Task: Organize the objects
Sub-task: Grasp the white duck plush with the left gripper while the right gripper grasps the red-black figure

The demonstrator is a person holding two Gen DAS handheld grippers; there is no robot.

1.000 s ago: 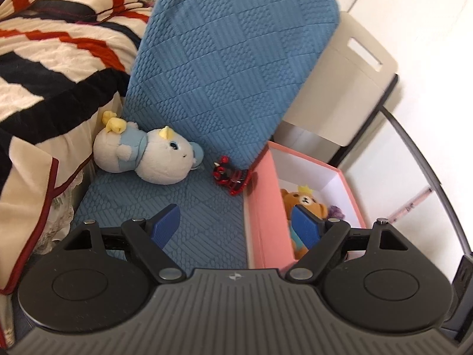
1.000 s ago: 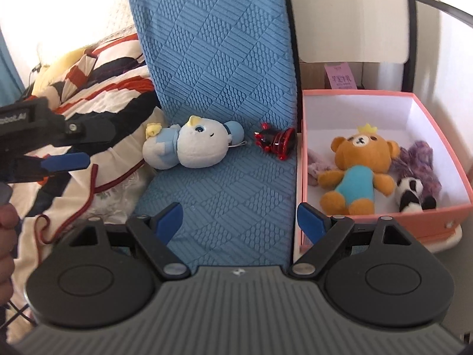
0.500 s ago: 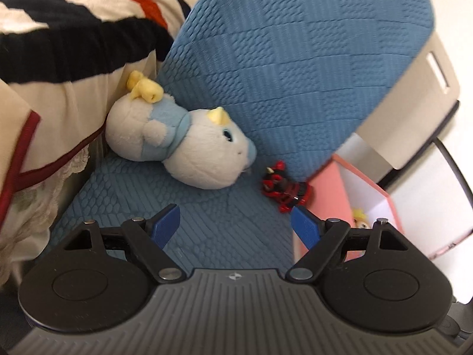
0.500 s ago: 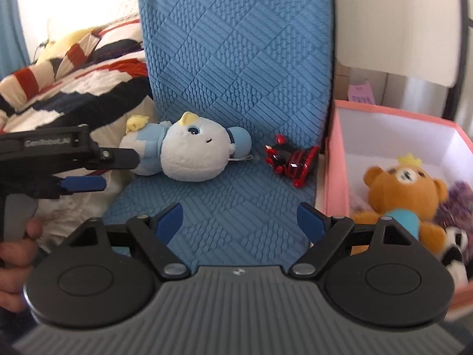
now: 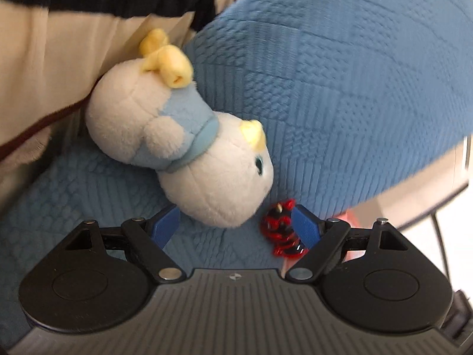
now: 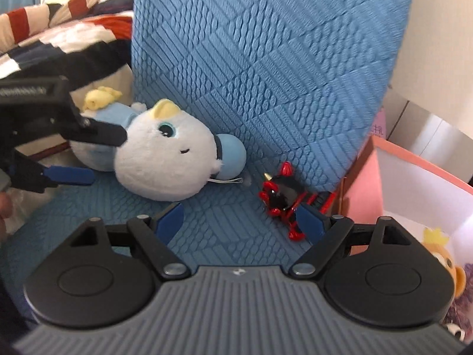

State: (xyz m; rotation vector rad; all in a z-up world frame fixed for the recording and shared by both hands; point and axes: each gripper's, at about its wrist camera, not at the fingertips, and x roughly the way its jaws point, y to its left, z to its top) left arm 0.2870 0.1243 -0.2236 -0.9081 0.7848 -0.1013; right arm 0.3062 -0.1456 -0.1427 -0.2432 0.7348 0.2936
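Approach step, nothing picked up yet. Landmark is the blue quilted seat [image 6: 266, 59], its back standing upright behind the toys.

White plush with the pale blue collar [image 5: 183, 153] lies on its side on the seat cushion, head toward the camera, its tail end pushed against the striped blanket [image 5: 59, 44] at the seat's left edge. Small red-and-black toy [image 6: 280, 195] sits on the cushion at the foot of the seat back, just right of the plush, not touching it as far as I can tell. Pink box [image 6: 384, 177] stands hard against the seat's right edge; an orange bear [image 6: 443, 254] is partly visible inside.

Left gripper [image 5: 236, 222]: jaws wide apart, empty. Plush head sits right at the gap, close to the left blue pad; whether it touches is unclear. In the right wrist view the same tool shows from the side at the plush's back, one finger above it, one below.

Right gripper [image 6: 239, 219]: jaws wide, empty, low over the cushion, the red-and-black toy just ahead of its right pad.

My read: left goes for the plush, right for the small toy, both bound for the pink box. Next move calls for pushing the left jaws further around the plush body before closing; it is soft and will squash. The right needs to shift rightward to centre the small toy, which is spiky and could slip sideways.
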